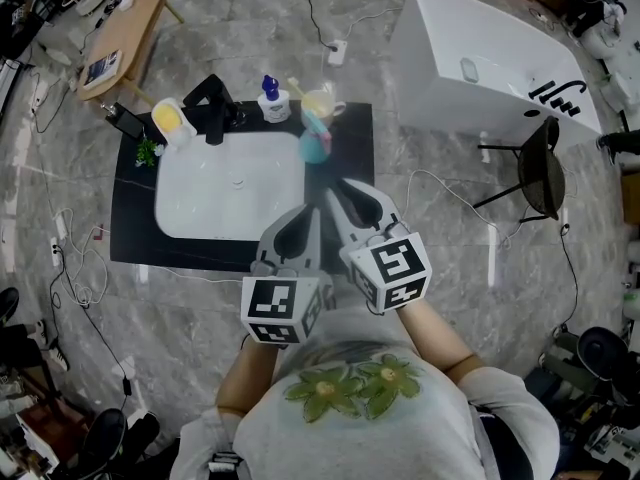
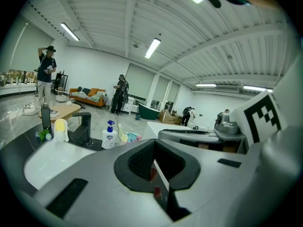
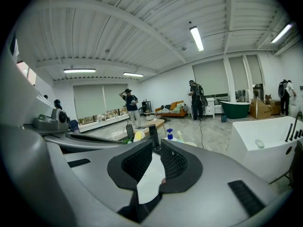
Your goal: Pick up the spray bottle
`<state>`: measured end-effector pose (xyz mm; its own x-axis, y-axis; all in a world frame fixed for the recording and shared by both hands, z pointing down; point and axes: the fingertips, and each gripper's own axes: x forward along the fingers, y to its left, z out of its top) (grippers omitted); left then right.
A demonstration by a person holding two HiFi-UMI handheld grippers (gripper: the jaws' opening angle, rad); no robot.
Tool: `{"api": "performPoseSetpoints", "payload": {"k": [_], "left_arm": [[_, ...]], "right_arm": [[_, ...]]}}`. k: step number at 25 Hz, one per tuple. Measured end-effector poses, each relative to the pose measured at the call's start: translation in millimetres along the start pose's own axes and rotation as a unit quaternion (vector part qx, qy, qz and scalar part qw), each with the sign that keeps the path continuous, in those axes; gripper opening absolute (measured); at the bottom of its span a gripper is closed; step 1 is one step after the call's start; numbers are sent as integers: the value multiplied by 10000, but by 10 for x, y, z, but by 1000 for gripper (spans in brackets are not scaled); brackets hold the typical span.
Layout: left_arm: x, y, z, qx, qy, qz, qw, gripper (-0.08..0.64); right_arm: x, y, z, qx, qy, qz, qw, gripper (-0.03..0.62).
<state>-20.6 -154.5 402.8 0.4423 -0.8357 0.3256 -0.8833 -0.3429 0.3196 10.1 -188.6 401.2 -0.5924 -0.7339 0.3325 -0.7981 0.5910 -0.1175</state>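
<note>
The spray bottle (image 1: 272, 101), white with a blue top, stands upright at the back edge of the black counter (image 1: 130, 218), behind the white sink (image 1: 190, 218). It also shows small in the left gripper view as the spray bottle (image 2: 109, 136), and in the right gripper view as the spray bottle (image 3: 169, 135). My left gripper (image 1: 290, 230) (image 2: 154, 148) hovers over the sink's near right corner, shut and empty. My right gripper (image 1: 350, 200) (image 3: 156, 148) is beside it, slightly further forward, also shut with nothing held. Both are well short of the bottle.
A black faucet (image 1: 212, 108) and a yellow sponge holder (image 1: 170, 118) stand left of the bottle. A cup (image 1: 320, 103) and a teal object (image 1: 315, 146) are on its right. A white bathtub (image 1: 480, 68), a black chair (image 1: 540, 173), a wooden table (image 1: 120, 38) and floor cables surround the counter.
</note>
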Motion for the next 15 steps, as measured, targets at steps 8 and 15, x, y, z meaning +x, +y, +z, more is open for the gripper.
{"api": "performPoseSetpoints", "payload": {"k": [8, 15], "left_arm": [[49, 28, 23, -99, -9, 2, 10000, 9], [73, 92, 17, -135, 22, 60, 9999, 9]], "right_arm": [[153, -92, 10, 10, 70, 36, 10000, 63], [291, -150, -34, -22, 168, 57, 9998, 84]]}}
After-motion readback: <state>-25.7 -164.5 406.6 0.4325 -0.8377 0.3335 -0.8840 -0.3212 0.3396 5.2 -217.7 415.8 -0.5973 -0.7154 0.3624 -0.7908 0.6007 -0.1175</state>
